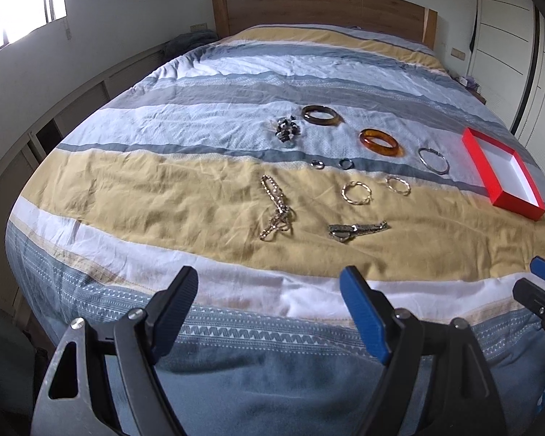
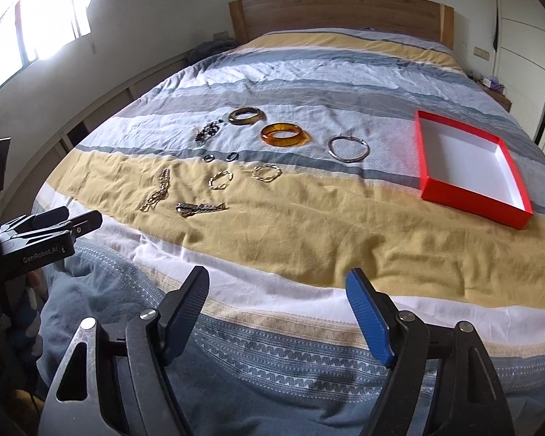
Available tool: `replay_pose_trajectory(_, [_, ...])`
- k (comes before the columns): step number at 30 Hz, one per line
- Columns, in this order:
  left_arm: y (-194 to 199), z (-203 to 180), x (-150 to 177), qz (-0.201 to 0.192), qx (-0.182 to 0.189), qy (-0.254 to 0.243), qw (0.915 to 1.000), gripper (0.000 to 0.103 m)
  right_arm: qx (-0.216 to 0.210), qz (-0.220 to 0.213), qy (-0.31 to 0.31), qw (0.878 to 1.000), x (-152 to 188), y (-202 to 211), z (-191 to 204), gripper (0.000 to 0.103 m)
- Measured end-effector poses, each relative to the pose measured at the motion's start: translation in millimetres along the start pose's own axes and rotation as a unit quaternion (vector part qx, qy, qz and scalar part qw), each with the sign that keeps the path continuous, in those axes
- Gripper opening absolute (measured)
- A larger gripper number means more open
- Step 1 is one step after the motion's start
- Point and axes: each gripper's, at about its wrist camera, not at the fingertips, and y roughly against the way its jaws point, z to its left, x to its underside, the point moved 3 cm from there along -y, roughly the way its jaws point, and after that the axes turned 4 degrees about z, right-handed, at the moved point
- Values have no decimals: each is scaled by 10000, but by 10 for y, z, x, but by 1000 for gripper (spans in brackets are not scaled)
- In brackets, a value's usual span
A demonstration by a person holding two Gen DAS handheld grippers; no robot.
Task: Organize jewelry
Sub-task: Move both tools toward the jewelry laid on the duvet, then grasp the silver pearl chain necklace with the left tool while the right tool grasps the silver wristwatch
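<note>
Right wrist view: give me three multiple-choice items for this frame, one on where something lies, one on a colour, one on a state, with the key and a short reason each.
1. Where does the box lie relative to the jewelry?
A. to its right
B. to its left
C. on top of it

2. What colour are the box's outer walls?
A. blue
B. red
C. green

3. What state is the right gripper in?
A. shut on a bangle
B. shut on nothing
C. open, holding nothing

Key:
1 A, the box sits right of the silver bangle and all other pieces on the bed.
2 B, the walls are red around a white inside.
3 C, its fingers stand wide apart above the near edge of the bed, with nothing between them.
</note>
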Motion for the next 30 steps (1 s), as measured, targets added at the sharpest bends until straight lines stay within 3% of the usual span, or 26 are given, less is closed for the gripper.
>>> replay_pose_trajectory(2, [-58, 45, -36, 33, -24, 43, 10000, 79, -214, 91, 138, 9996, -59, -79, 60, 65])
replay_pose_trajectory(7, [-200, 104, -132, 129, -46, 150, 9998, 79, -491, 237, 390, 9978, -154, -217, 123, 61])
replay_pose_trajectory(16, [-449, 107, -232, 283, -138, 231, 9992, 79, -490, 402, 685, 9956, -221, -409, 46, 57])
replay_pose_trajectory(21, [-605, 47, -289, 479, -69, 167, 9987, 79, -595, 454, 852, 9936, -262, -513, 23, 56])
replay_pose_trajectory(30, [-988, 24, -540, 618, 207, 116, 9978, 78, -1224, 728, 1272, 9816, -366, -847, 221, 48])
